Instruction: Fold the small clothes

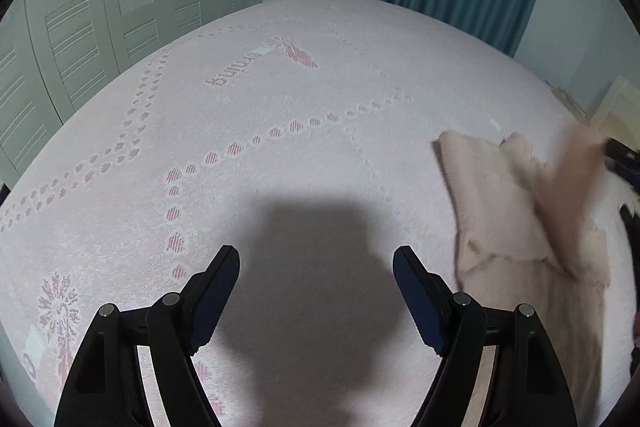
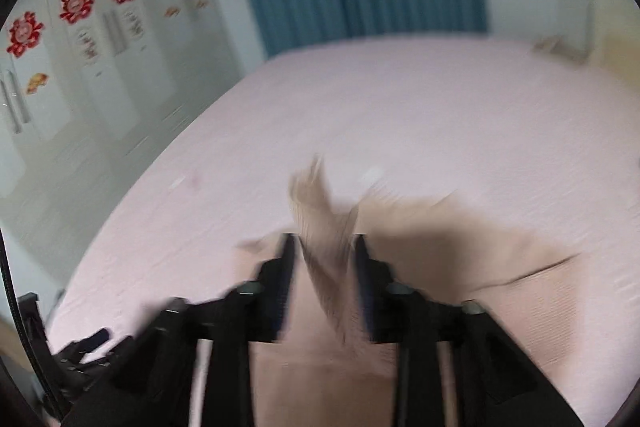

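Left wrist view shows the left gripper [image 1: 316, 263], jaws wide apart and holding nothing, above a pink woven bedspread [image 1: 280, 99] with dotted rose patterning. At right lies the beige ribbed garment [image 1: 496, 203], soft and rumpled, one flap lifted and blurred. Right wrist view, smeared, shows the right gripper [image 2: 324, 247] partly open, a fabric fold between its jaws; whether its pads press it I cannot tell.

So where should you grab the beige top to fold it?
Probably the far left corner of the beige top, coming from the left with the open left gripper. That corner lies flat on the pink bed with bare sheet beside it. The right side is blurred, with a flap up between the right gripper jaws.
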`<state>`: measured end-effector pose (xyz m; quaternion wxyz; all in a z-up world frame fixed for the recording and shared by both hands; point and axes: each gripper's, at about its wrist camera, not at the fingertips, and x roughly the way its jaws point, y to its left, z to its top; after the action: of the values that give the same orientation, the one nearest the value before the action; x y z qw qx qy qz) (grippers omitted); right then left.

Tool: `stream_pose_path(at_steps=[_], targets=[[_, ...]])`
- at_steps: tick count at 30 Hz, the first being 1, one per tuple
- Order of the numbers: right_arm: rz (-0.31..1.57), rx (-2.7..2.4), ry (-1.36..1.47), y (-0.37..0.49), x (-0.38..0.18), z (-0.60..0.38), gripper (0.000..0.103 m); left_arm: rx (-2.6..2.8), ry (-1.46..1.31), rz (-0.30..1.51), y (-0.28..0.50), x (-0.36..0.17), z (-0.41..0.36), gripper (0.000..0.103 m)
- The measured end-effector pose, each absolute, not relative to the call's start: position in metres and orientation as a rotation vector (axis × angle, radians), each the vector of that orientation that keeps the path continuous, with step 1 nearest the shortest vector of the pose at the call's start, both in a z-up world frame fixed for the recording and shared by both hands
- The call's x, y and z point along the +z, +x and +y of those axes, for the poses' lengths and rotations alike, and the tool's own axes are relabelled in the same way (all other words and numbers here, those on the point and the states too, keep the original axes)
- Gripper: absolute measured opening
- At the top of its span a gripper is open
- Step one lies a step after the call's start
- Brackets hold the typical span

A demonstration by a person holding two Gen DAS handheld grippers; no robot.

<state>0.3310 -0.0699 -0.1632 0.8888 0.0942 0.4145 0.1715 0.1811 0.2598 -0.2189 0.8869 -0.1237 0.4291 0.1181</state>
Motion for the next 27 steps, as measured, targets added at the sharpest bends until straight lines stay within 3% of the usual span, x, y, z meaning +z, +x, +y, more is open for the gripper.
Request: stream_pose_path(at_steps=[2, 5, 13, 18, 27], targets=[[0.881, 0.364, 0.230, 0.330, -0.178, -0.086, 0.041, 0.228, -0.257, 0.899, 0.180, -0.223, 0.258, 0.078], [0.863, 0.291, 0.179, 0.320, -0.188, -0.122, 0.050, 0.166, -0.281, 0.898, 0.188, -0.227, 0.246, 0.078], [0.919, 0.037, 0.146, 0.293, -0.220, -0.256, 0.050, -0.049, -0.342, 0.867, 0.230, -0.226, 0.187, 0.074], [0.949, -0.023, 0.112, 0.279, -0.253, -0.287, 0.050, -0.110, -0.344, 0.875, 0.256, -0.232, 0.158, 0.047], [0.904, 0.011, 0.124, 0.250, -0.273, -0.292, 0.050, -0.093, -0.287, 0.904, 0.289, -0.248, 0.137, 0.039]])
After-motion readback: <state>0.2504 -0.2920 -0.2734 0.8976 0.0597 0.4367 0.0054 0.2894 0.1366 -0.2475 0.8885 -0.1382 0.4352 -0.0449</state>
